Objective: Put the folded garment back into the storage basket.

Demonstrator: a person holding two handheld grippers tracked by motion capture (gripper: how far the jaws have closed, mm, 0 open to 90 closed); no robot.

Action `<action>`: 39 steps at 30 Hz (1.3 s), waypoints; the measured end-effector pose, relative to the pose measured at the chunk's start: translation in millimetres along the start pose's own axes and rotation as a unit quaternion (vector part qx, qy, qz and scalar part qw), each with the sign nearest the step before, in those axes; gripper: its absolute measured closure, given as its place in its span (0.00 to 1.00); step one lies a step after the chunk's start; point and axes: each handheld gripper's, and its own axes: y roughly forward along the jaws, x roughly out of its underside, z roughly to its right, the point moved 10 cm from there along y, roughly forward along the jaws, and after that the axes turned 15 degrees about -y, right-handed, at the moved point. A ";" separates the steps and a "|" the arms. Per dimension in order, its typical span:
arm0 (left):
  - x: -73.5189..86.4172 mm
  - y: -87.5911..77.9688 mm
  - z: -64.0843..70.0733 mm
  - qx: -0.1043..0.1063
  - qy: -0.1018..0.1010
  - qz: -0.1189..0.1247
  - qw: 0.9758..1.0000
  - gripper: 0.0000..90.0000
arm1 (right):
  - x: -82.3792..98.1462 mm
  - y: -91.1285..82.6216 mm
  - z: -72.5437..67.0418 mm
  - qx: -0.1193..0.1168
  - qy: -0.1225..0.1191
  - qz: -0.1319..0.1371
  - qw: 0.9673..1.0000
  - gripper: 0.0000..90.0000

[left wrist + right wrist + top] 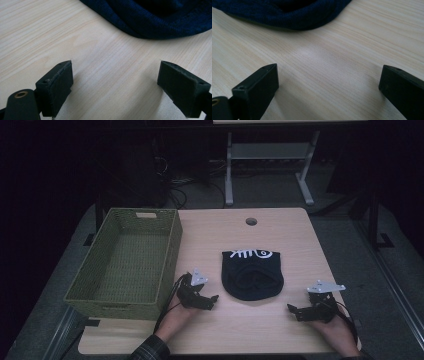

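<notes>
A dark navy knit hat with white lettering on its cuff lies flat at the middle of the wooden table. My left gripper rests low at the hat's left front, open, its jaws wide apart over bare wood. My right gripper sits at the hat's right front, also open and holding nothing. In the left gripper view the hat's rim lies just beyond the left gripper. In the right gripper view the hat's rim curves ahead of the right gripper.
An olive woven basket stands at the table's left side, beside my left hand. A round cable hole marks the far edge. A white desk frame stands on the floor beyond the table.
</notes>
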 end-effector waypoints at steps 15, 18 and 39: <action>0.0 0.0 -0.6 0.000 0.005 -0.003 1.000 0.13 | -24.5 -6.1 8.0 -0.031 0.021 0.010 0.999 0.51; 0.1 -0.1 -0.7 0.002 0.006 -0.003 1.000 0.13 | -32.0 -4.8 8.1 -0.042 0.021 0.010 0.999 0.68; 0.3 -0.5 -0.9 0.003 0.008 -0.006 1.000 0.13 | -85.6 9.4 34.4 -0.049 0.011 0.030 0.998 1.00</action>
